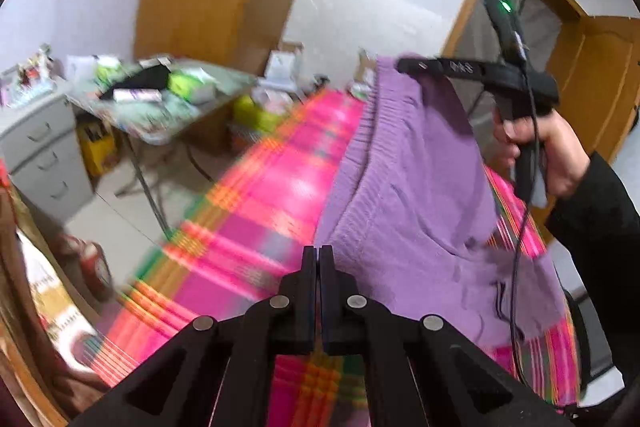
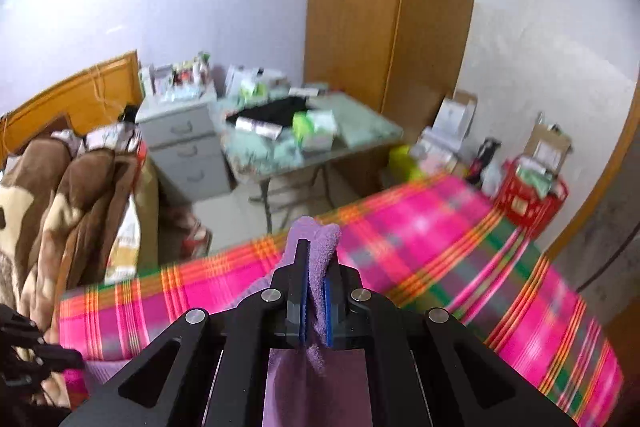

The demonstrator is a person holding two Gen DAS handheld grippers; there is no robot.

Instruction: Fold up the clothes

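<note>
A purple knit garment (image 1: 408, 187) hangs lifted above the bed, stretched between my two grippers. In the right wrist view, my right gripper (image 2: 318, 259) is shut on a bunched fold of the purple garment (image 2: 320, 235), which sits between its blue pads. The left wrist view shows that right gripper (image 1: 406, 65) high at the garment's far ribbed edge, held by a hand (image 1: 556, 155). My left gripper (image 1: 319, 255) is shut, its tips meeting the garment's near lower corner. That left gripper (image 2: 74, 359) appears at the lower left of the right wrist view, with purple cloth beside it.
A pink plaid sheet (image 2: 420, 239) covers the bed below. Beyond it stand a cluttered folding table (image 2: 360, 143), a grey drawer cabinet (image 2: 180, 147), a red basket (image 2: 528, 203) and a wooden wardrobe (image 2: 360, 7). A brown blanket (image 2: 68, 195) is piled at the left. A doorway (image 1: 520, 27) is at the right.
</note>
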